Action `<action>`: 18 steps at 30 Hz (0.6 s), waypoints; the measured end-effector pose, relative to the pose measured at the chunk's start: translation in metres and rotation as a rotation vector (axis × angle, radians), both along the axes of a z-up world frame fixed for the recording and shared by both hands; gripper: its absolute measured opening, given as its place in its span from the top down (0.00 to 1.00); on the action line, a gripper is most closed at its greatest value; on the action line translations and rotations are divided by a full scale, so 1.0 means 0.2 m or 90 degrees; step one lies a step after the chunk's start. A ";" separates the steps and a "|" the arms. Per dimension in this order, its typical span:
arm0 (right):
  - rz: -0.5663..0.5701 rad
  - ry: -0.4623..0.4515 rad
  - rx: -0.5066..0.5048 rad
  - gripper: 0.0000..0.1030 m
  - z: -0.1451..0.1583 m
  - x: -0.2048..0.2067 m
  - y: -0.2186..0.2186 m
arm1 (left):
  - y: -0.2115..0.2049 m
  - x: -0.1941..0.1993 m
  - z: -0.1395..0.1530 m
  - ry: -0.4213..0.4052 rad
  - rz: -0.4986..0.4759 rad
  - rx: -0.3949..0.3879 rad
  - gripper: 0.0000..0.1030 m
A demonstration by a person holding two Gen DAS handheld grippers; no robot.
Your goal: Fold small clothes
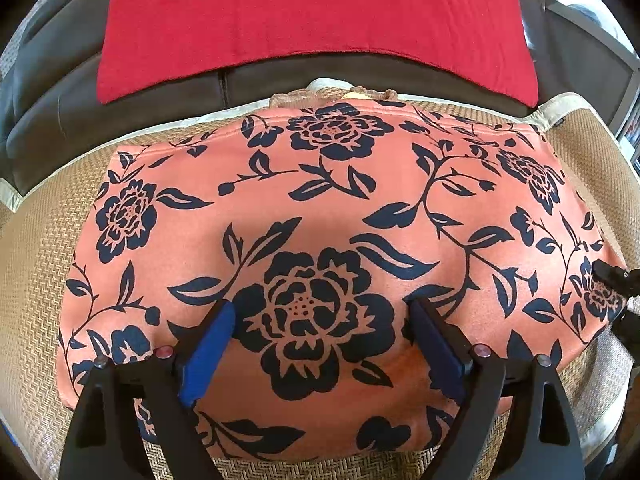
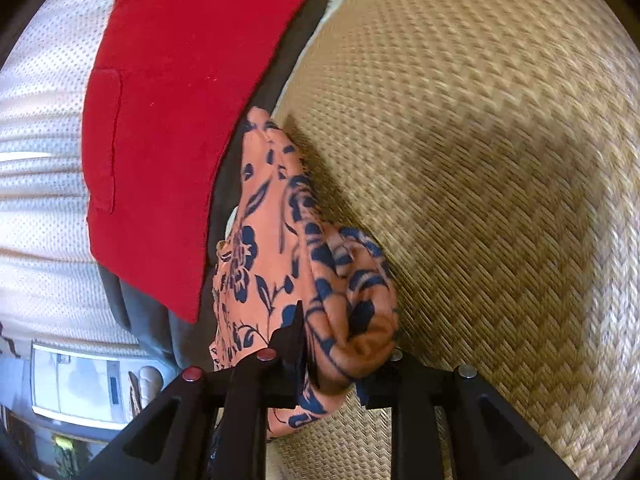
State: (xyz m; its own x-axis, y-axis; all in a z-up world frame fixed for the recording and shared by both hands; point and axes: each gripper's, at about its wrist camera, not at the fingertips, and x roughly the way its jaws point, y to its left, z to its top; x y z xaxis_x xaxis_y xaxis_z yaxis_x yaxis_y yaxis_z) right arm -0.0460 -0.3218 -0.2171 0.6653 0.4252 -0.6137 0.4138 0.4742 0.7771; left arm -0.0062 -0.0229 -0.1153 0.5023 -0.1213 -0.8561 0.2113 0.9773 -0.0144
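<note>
A salmon-pink garment with a dark blue flower print [image 1: 320, 208] lies spread flat on a woven mat [image 1: 32, 280]. My left gripper [image 1: 320, 320] is open just above its near middle, its blue-padded fingers [image 1: 212, 344] on either side of a big printed flower. My right gripper [image 2: 344, 344] is shut on a bunched edge of the same garment [image 2: 280, 248] and lifts it off the mat [image 2: 480, 160]. The right gripper's tip also shows in the left wrist view [image 1: 612, 276] at the garment's right edge.
A red cloth [image 1: 312, 20] lies on a dark leather cushion [image 1: 80, 112] beyond the mat; it also shows in the right wrist view [image 2: 176, 120]. A white perforated surface [image 2: 36, 160] and a white box [image 2: 80, 384] are to the left there.
</note>
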 end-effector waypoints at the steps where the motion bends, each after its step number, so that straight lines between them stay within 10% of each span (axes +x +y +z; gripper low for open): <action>1: 0.008 -0.002 -0.023 0.89 0.03 0.00 0.00 | 0.00 0.00 0.00 0.001 0.000 0.002 0.12; 8: 0.064 0.016 -0.101 0.77 0.06 0.03 0.05 | -0.05 -0.01 0.26 -0.070 0.003 -0.032 0.14; 11: 0.064 0.000 -0.144 0.32 0.12 -0.01 -0.01 | -0.16 0.06 0.12 -0.034 -0.034 0.040 0.14; 18: 0.159 -0.064 -0.117 0.31 0.25 0.29 -0.14 | -0.16 0.09 -0.01 -0.004 -0.005 0.018 0.12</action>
